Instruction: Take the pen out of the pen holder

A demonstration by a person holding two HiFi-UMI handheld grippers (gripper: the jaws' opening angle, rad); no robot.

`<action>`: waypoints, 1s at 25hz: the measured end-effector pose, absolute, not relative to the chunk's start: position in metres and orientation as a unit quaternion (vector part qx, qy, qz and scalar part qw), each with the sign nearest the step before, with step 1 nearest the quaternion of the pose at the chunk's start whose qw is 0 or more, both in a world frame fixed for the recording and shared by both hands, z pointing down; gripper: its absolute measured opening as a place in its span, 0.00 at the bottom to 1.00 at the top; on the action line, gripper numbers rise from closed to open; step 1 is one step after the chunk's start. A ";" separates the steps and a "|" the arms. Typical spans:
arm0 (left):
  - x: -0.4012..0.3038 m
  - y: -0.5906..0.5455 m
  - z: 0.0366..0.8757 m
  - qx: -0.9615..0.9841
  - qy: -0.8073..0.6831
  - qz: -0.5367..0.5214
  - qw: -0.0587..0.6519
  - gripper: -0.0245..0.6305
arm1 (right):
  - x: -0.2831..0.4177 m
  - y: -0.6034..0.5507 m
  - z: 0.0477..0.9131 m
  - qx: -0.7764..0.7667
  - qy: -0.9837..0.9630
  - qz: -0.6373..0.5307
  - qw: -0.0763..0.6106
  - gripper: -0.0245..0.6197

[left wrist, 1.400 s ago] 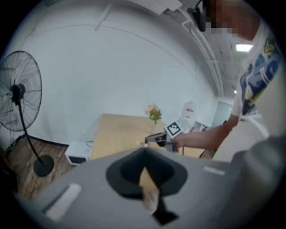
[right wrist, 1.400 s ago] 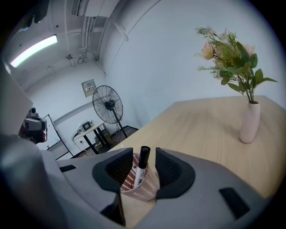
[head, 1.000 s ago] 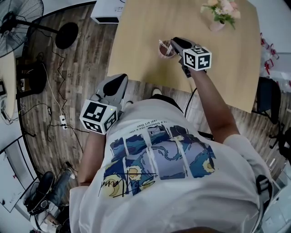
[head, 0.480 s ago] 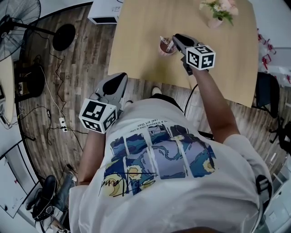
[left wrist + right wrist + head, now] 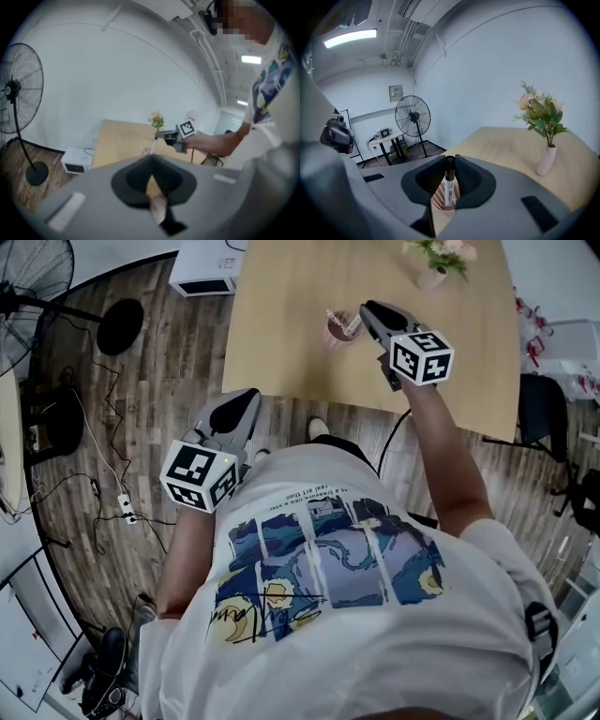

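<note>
A brownish pen holder (image 5: 341,333) stands near the front edge of the light wooden table (image 5: 281,343). My right gripper (image 5: 365,311) hovers just over it, shut on a white pen with a black cap (image 5: 449,183). The pen stands upright between the jaws, its lower end still down in the striped holder (image 5: 438,200). In the left gripper view the same pen (image 5: 153,143) hangs from the right gripper (image 5: 161,136) above the table. My left gripper (image 5: 249,397) is off the table's near edge, over the floor, shut and holding nothing.
A small vase of flowers (image 5: 434,265) stands at the table's far side, right of the holder. A white box (image 5: 202,273) and a standing fan (image 5: 37,268) are on the wooden floor to the left, with cables (image 5: 103,465) trailing there. A person's torso fills the near view.
The right gripper has risen with the pen, drawing it up out of the holder. The left gripper has shifted only slightly.
</note>
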State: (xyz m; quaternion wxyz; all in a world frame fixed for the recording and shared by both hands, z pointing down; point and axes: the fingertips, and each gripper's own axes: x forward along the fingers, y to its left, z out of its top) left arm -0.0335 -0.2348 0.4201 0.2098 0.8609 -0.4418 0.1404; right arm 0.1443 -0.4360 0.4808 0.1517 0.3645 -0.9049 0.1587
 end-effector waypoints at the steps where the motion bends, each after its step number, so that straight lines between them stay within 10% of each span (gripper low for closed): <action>1: -0.035 -0.233 0.420 0.863 -0.439 0.139 0.209 0.05 | 0.144 -0.433 0.476 0.367 -0.905 0.154 0.150 0.13; 25: -0.077 -0.168 0.409 0.892 -0.391 0.107 0.199 0.05 | 0.111 -0.320 0.369 0.391 -0.909 0.074 0.126 0.13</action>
